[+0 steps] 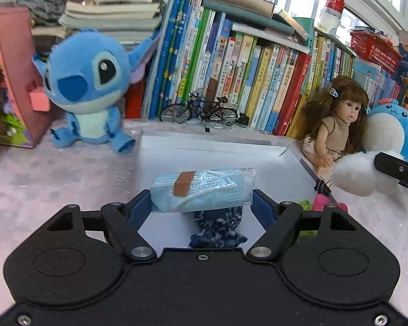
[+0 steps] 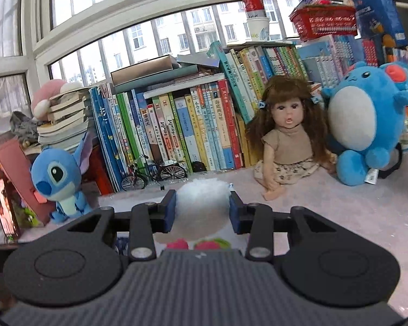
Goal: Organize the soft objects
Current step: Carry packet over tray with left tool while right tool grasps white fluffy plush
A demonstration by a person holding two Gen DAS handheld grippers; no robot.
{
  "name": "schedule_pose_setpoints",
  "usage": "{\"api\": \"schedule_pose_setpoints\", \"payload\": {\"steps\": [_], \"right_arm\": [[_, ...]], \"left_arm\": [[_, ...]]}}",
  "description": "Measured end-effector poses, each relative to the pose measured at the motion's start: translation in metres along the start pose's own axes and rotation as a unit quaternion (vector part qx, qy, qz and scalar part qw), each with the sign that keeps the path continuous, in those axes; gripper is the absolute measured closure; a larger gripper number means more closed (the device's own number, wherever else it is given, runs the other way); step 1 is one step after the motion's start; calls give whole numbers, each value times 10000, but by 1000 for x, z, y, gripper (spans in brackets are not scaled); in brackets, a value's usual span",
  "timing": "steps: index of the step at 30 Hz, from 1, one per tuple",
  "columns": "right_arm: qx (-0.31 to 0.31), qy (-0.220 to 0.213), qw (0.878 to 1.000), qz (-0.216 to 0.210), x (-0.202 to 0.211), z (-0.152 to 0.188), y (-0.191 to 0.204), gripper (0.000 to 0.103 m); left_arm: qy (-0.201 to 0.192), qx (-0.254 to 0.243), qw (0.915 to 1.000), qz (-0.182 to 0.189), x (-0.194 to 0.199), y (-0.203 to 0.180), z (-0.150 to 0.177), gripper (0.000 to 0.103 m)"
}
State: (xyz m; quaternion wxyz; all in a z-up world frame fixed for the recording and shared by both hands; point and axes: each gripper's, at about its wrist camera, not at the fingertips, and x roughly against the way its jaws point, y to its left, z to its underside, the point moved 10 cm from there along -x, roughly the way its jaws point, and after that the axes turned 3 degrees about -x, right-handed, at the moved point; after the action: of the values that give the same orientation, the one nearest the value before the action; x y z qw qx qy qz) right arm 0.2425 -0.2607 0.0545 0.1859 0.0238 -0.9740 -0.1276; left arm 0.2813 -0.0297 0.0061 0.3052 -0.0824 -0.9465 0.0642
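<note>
My left gripper [image 1: 202, 199] is shut on a clear-wrapped pack of blue face masks [image 1: 202, 191] with a brown tape strip, held above a white open box [image 1: 217, 149]. A dark blue knitted piece [image 1: 217, 226] lies in the box below the pack. My right gripper [image 2: 202, 210] is shut on a white fluffy pom-pom [image 2: 201, 209], which also shows in the left wrist view [image 1: 359, 175] at the box's right side. Pink and green fluffy pieces [image 2: 198, 244] lie under the right gripper; they also show in the left wrist view [image 1: 323, 203].
A blue Stitch plush [image 1: 89, 89] sits left of the box. A doll [image 2: 288, 135] and a blue round plush [image 2: 367, 125] sit at the right. A row of books [image 1: 244, 68] and a model bicycle [image 1: 201, 110] stand behind. A pink box [image 1: 11, 76] stands far left.
</note>
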Motion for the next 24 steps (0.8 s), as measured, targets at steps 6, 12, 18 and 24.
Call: {"api": "schedule_pose_setpoints", "payload": {"steps": [6,12,18,24], "right_arm": [[-52,260,9996,-38,-38,-4,7,59],[-274,605,9978,-58,-74,4,6,59],[-550,917,9942,-104,-99,20,-2,59],[-478,1106,9927,-90,-111,35,-1,59]], "left_arm": [[280,171,9994,55,-34,-5,-14,26],[322,-81,9994,-67,-66,-17,-26,26],[554,-160,9982,-180,-89,-21,-13,26],[606,-224,9975,-272,-97,-19,-6,26]]}}
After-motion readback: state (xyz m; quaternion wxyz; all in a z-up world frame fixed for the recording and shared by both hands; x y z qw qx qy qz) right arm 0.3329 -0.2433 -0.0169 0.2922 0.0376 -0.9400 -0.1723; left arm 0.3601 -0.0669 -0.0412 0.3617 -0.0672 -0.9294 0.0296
